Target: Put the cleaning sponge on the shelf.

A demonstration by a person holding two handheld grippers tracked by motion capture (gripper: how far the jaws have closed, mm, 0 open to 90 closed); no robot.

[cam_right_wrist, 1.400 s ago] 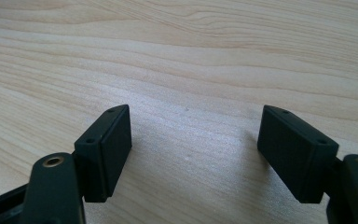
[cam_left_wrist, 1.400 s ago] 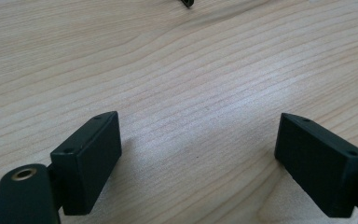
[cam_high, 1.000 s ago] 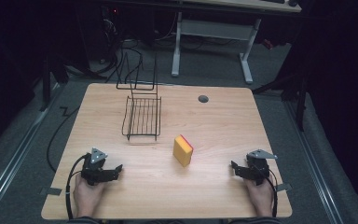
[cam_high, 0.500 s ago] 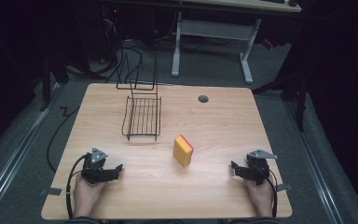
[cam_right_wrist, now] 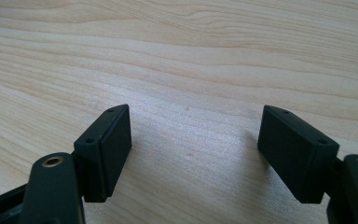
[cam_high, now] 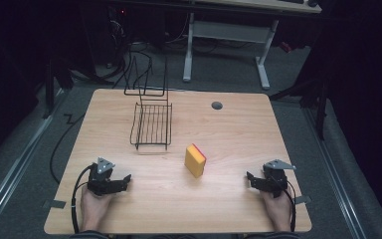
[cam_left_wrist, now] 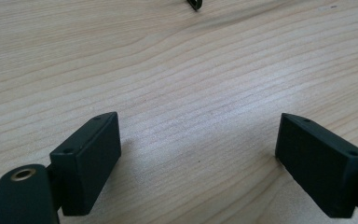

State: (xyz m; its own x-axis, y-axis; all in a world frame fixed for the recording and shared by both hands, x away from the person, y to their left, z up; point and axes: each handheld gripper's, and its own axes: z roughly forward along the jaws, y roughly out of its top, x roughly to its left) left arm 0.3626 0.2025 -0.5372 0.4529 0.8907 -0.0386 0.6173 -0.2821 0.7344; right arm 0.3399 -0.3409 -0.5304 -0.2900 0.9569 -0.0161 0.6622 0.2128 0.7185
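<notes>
Nothing has moved since the earlier frames: both hands, the sponge and the rack sit where they were a second ago. On the near left of the wooden counter, the left gripper rests low on the wood in the person's left hand, pointing toward the middle. Seen from the left gripper view, its two black jaws stand clearly apart, with bare wood grain between them and nothing held. On the near right, the right gripper lies in the right hand, pointing inward toward the left one. From the right gripper view, its jaws likewise stand parted, empty, their lower edges close over the counter. Between the two grippers but a little farther back, well apart from both, the yellow sponge with a pink edge stands tilted on the counter. Behind it and to the left sits the black wire rack, just beside the sponge's far corner but not touching it.
</notes>
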